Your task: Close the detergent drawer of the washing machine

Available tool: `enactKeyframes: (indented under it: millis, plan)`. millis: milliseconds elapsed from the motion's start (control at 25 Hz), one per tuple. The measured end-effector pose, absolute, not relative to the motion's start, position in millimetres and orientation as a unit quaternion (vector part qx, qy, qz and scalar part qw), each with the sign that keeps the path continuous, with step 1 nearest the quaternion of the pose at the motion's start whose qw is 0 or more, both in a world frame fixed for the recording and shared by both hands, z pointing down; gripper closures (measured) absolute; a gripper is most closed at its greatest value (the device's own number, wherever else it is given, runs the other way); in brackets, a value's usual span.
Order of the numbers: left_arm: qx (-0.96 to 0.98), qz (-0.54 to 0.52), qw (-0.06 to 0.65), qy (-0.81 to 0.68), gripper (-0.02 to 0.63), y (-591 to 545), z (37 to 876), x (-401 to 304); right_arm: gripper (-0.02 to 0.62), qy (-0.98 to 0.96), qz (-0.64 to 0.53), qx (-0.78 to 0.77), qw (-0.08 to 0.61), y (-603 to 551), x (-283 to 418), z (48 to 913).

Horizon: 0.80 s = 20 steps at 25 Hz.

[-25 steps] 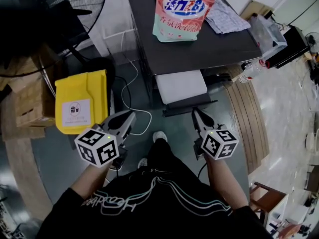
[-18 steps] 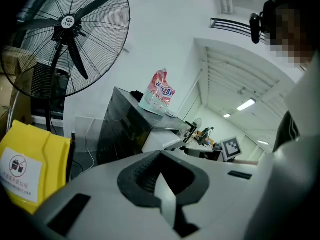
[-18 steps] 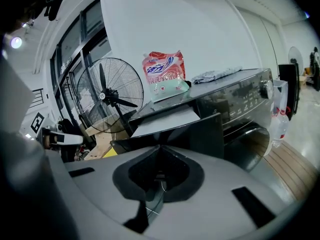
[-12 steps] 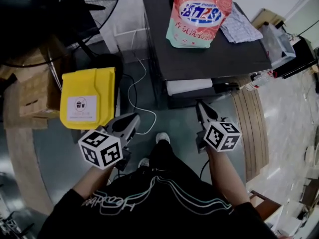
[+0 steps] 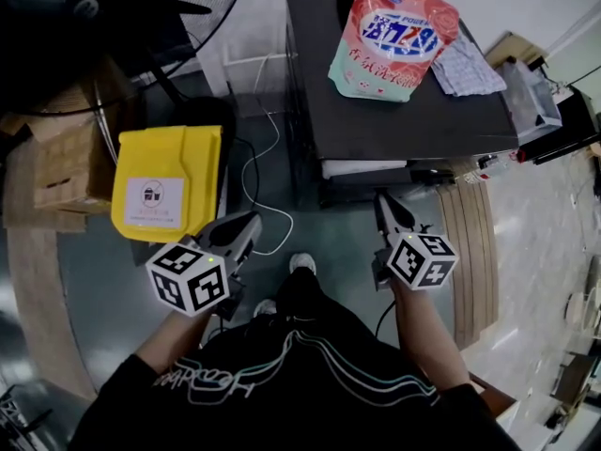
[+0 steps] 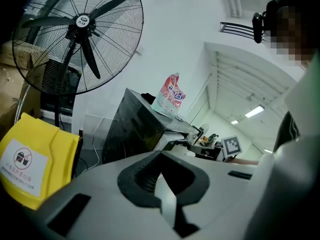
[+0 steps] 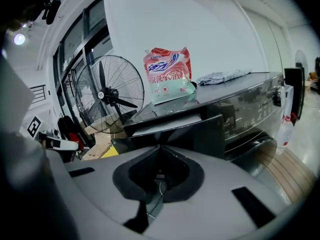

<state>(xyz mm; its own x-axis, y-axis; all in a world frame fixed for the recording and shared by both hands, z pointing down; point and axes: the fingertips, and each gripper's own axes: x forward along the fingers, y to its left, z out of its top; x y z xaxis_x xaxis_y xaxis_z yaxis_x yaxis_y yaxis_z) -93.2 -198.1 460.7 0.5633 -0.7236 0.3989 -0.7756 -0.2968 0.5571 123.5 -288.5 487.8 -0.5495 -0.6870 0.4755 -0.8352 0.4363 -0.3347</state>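
Observation:
The dark washing machine (image 5: pixel 404 120) stands ahead of me. Its detergent drawer (image 5: pixel 371 168) sticks out a short way, showing a thin white strip above its dark front panel (image 7: pixel 200 134). My right gripper (image 5: pixel 383 201) is shut and empty, its tips right at the drawer's front; actual contact cannot be made out. In the right gripper view the shut tips (image 7: pixel 159 149) point at that panel. My left gripper (image 5: pixel 249 225) hangs shut and empty over the floor, left of the machine, and its tips (image 6: pixel 159 154) meet in the left gripper view.
A pink detergent pouch (image 5: pixel 394 40) and a folded cloth (image 5: pixel 467 67) lie on the machine's top. A yellow bag (image 5: pixel 167 181) stands on the floor at left, beside cardboard boxes (image 5: pixel 66 172) and a large fan (image 6: pixel 77 36). A white cable (image 5: pixel 254 181) trails across the floor.
The drawer has slid in from far out to only a thin strip showing. My right gripper has moved forward with its front. The left gripper has barely moved.

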Motion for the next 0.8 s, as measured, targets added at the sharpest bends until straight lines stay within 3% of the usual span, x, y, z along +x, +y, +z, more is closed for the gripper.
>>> enactKeyframes:
  millis: [800]
  plan:
    - [0.786,0.013,0.377,-0.49,0.583,-245,471,-82,0.569,-0.856,0.271,0.417,0.144,-335,108,493]
